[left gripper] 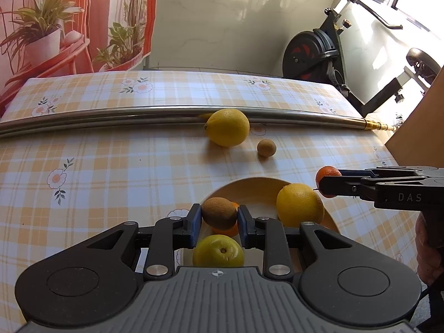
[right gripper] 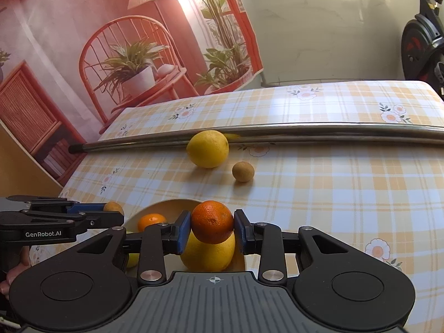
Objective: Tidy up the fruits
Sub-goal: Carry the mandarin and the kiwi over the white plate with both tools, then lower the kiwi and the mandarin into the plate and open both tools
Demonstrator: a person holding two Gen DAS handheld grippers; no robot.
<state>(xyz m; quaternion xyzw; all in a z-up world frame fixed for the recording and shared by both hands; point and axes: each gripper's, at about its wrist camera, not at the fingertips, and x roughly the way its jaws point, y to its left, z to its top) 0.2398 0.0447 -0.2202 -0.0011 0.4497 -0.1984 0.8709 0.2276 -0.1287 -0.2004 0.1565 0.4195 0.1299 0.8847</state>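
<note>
My left gripper [left gripper: 219,216] is shut on a brown kiwi [left gripper: 219,213] above the pale wooden bowl [left gripper: 249,187]. The bowl holds a yellow lemon [left gripper: 299,205], a green-yellow fruit [left gripper: 218,251] and an orange [right gripper: 151,221]. My right gripper [right gripper: 212,226] is shut on an orange tangerine [right gripper: 212,225] just over the bowl's [right gripper: 177,204] lemon [right gripper: 208,255]; it shows from the side in the left wrist view [left gripper: 328,184]. On the cloth beyond lie a large lemon [left gripper: 228,127] and a small brown fruit [left gripper: 266,148], also in the right wrist view [right gripper: 207,149] [right gripper: 243,171].
A steel pole [left gripper: 111,115] lies across the plaid-covered table behind the lemon. A brown board [left gripper: 419,127] stands at the table's right edge. An exercise bike [left gripper: 313,55] stands past the far right corner. A printed backdrop [right gripper: 111,41] hangs behind the table.
</note>
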